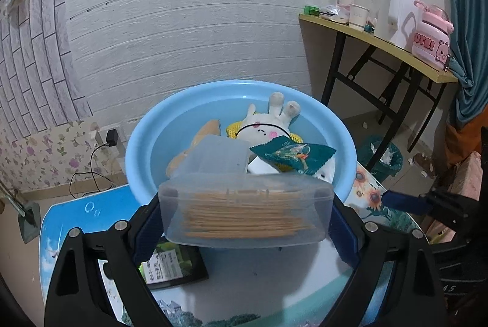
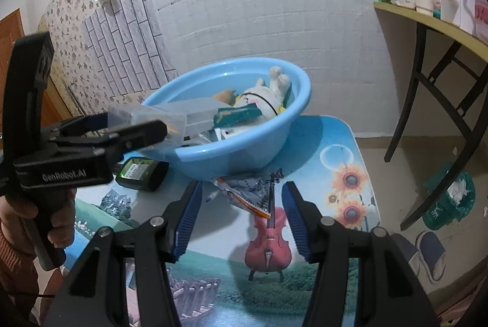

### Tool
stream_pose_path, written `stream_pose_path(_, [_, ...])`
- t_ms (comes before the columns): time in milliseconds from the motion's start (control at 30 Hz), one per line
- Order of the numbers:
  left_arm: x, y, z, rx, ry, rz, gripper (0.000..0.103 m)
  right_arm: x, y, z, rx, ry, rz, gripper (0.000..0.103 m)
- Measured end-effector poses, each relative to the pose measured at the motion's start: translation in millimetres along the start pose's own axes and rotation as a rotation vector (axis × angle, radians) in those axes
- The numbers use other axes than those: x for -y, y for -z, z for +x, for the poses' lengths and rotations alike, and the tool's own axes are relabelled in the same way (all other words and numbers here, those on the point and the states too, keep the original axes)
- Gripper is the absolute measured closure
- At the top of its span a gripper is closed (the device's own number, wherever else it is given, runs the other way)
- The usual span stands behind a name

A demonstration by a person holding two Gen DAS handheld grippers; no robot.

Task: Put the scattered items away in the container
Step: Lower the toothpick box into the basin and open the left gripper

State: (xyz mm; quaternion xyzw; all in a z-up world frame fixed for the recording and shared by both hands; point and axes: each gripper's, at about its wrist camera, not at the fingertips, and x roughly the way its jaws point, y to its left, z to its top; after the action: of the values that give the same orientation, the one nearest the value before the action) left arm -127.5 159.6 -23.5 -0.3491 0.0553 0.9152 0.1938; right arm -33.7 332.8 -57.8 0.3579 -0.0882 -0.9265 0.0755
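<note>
We see the left gripper (image 1: 245, 223) pinching the clear toothpick box (image 1: 244, 209) crosswise at the blue basin (image 1: 344, 144) rim; right gripper (image 2: 242, 215) spread, crumpled wrapper (image 2: 244, 189) just ahead between its fingers.

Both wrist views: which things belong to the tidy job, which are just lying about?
Job:
basin
clear box in left hand-held gripper
wrapper on table, ahead of open right hand-held gripper
black device

Lying about:
side desk
pink bottle
bin
slippers
</note>
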Motion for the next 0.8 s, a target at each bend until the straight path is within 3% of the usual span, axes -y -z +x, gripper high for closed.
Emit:
stream_pose_path(267, [11.2,-14.1,14.8,-0.002,-0.009,0.057,0.009,13.2,1.0,22.7,-0.038,-0.005,0.033,0.049])
stream_pose_path(800, [8.4,-19.9,22.5,-0.014,0.034,0.052,0.008,22.6,2.4,51.1,-0.084,-0.003,0.05,0.049])
